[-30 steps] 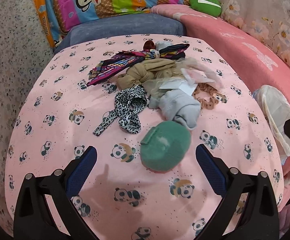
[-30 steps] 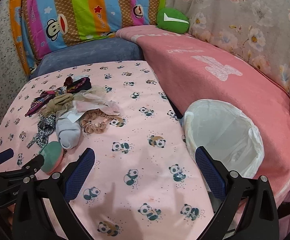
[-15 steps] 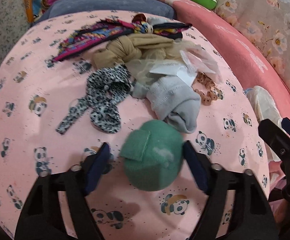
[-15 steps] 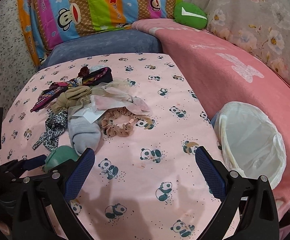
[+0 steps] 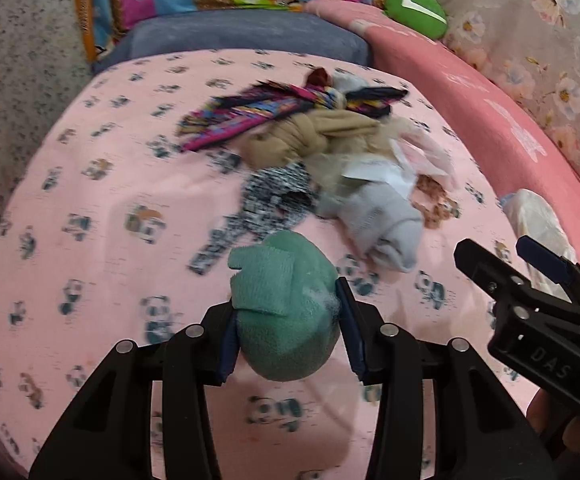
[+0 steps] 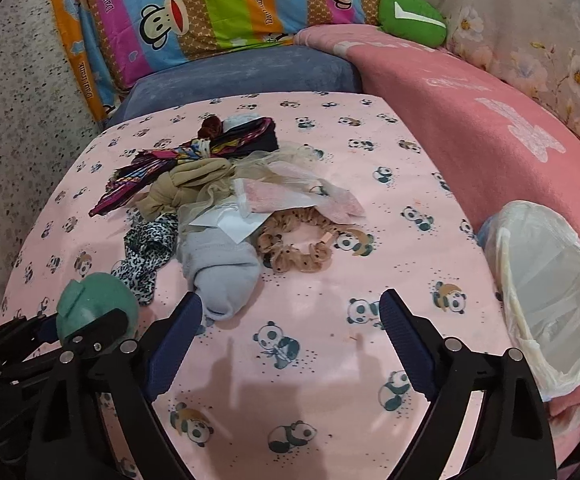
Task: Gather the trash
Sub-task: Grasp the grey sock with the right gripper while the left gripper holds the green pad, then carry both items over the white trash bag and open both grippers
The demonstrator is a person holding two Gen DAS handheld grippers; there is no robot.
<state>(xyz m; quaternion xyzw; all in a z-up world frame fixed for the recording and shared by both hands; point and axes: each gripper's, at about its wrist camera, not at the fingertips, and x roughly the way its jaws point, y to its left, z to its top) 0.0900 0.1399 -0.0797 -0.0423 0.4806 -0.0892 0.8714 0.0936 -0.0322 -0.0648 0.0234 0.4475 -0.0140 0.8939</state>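
A green rolled cloth ball (image 5: 286,320) lies on the pink panda sheet (image 5: 90,240) between the jaws of my left gripper (image 5: 286,304). The jaws are closing and both blue pads press on its sides. Behind it is a heap: a grey sock (image 6: 222,276), a leopard-print band (image 6: 150,248), a brown scrunchie (image 6: 298,248), a beige knotted cloth (image 6: 186,188), a striped scarf (image 6: 194,152) and a white paper slip (image 6: 230,224). My right gripper (image 6: 290,300) hovers over bare sheet just right of the grey sock. Its jaws are closing, still wide, with nothing between them.
A bin lined with a white bag (image 6: 550,292) stands off the sheet's right edge, against a pink blanket (image 6: 470,128). A blue cushion (image 6: 242,76), a striped monkey pillow (image 6: 210,12) and a green cushion (image 6: 410,20) sit behind. Speckled floor (image 6: 18,120) lies to the left.
My left gripper moved forward around the green ball and narrowed until its pads met it. The right gripper came lower and nearer to the heap, its jaws slightly narrower.
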